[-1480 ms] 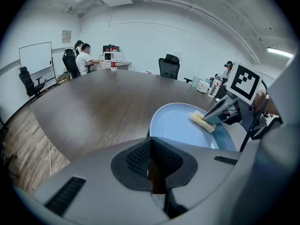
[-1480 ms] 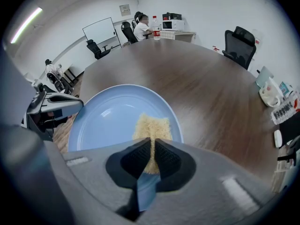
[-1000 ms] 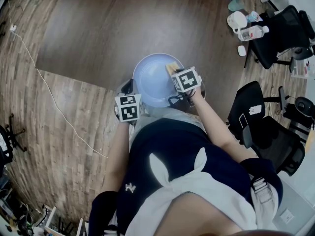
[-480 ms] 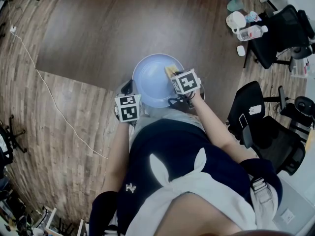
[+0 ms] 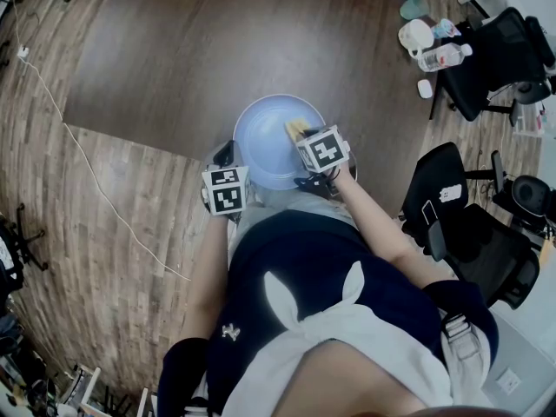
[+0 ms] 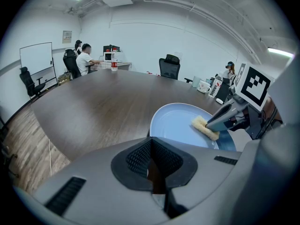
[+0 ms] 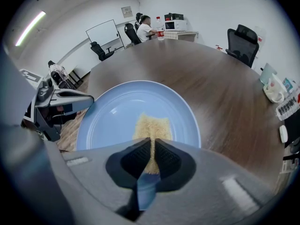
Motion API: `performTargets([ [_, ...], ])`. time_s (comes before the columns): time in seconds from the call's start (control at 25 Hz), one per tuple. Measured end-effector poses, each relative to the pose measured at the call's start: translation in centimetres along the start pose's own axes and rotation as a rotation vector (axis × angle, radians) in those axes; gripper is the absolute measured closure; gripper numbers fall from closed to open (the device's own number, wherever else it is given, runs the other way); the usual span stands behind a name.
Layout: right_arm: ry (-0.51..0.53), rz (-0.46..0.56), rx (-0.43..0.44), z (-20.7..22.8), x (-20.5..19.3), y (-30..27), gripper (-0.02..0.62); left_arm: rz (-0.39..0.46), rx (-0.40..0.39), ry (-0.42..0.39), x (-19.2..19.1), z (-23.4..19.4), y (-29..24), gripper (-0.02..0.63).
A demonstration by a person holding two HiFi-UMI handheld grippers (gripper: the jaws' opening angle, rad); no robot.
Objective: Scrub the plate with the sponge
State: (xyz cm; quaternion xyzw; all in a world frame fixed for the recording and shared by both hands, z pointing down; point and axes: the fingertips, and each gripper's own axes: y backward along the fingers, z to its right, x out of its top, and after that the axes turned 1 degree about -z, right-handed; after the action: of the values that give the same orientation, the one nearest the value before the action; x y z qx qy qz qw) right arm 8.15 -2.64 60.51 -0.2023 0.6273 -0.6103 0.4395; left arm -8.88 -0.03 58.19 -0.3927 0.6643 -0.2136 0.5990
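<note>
The right gripper (image 7: 151,143) clamps the yellow sponge (image 7: 152,124) on the blue plate's (image 7: 110,114) middle, while the left gripper (image 6: 151,146) pinches the plate's rim.

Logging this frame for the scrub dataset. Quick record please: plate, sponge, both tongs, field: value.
plate: light blue, round, at the near edge of the table
sponge: yellow, lying on the plate, right of centre
right tongs: shut on the sponge
left tongs: shut, apparently on the plate's rim at its left
other: chairs to the right
stage: sponge on plate, looks mid-scrub
</note>
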Motion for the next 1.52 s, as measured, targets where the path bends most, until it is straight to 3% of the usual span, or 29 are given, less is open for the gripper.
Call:
performTargets([
  [1.52,0.182,0.082,0.108,-7.1,1.4,-0.9,0.571,0.005,0.014,-0.006,0.1,-0.3,-0.4,0.6],
])
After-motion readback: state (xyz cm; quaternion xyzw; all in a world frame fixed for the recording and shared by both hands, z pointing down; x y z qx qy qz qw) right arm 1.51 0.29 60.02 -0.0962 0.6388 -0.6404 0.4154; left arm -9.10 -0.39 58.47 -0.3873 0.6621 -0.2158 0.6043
